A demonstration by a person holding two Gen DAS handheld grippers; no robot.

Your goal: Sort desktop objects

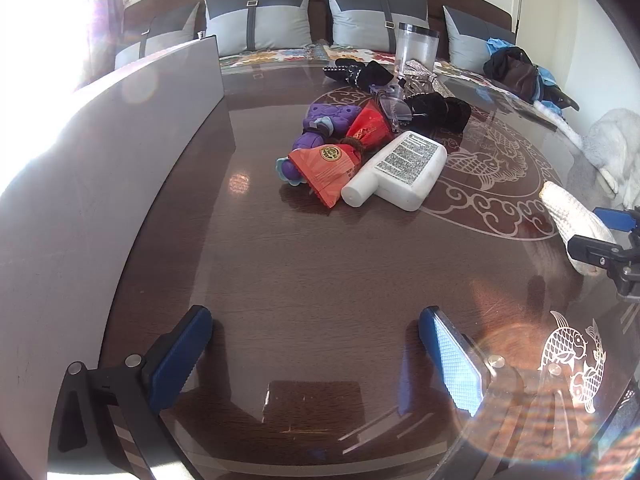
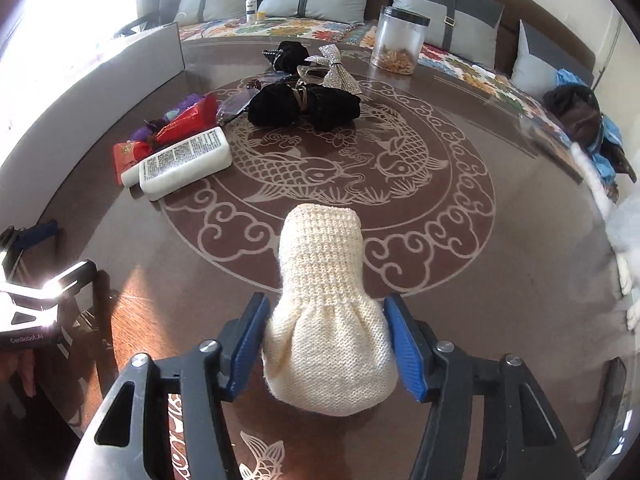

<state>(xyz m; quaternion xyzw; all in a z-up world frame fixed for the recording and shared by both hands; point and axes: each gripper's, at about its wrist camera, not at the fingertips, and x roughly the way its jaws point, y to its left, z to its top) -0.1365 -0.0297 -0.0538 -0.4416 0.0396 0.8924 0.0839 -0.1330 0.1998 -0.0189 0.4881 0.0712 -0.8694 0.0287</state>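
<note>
Right gripper has a cream knitted pouch sitting between its blue fingers; the left pad touches the knit, the right pad looks just beside it, so whether it is truly clamped I cannot tell. The pouch points away from the camera over the round carp-and-cloud pattern on the dark glossy bench. Left gripper hangs over bare bench with its fingers spread wide and nothing between them (only their reflection below). Rest of the clutter sits in one heap toward the far left side of the bench: white bottle lying flat, label up, touching a red packet, a purple toy behind that, then black fabric bundles, a silver sparkly bow and glasses. A clear jar with a black lid stands upright at the far edge, apart from the heap. A grey board stands along the bench's left side. Cushioned sofa behind.
</note>
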